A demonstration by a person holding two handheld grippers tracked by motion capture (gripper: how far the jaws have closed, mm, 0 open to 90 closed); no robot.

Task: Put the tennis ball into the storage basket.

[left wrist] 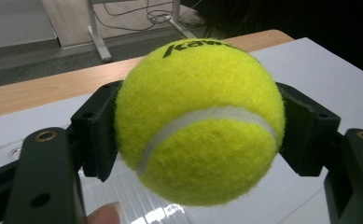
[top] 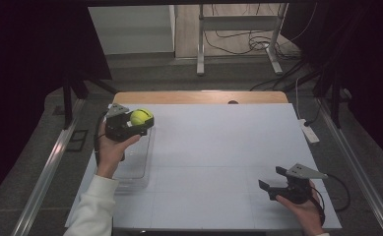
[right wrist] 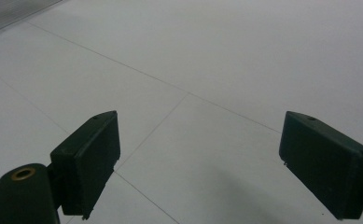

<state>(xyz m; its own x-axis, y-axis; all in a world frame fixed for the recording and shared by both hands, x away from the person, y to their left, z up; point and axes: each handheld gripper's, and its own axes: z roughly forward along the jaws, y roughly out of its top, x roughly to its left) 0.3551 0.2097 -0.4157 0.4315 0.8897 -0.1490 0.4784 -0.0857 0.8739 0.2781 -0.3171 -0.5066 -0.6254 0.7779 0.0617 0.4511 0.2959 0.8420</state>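
Observation:
A yellow-green tennis ball with a white seam and black lettering is clamped between the jaws of my left gripper, held in the air over the far end of a clear plastic tray at the table's left. My right gripper rests low over the white table surface near the front right, its jaws wide open with nothing between them.
The white board covers a wooden table whose far edge shows beyond it. A small white tag lies at the right edge. Metal rails run along both sides, and table legs and cables stand on the floor behind.

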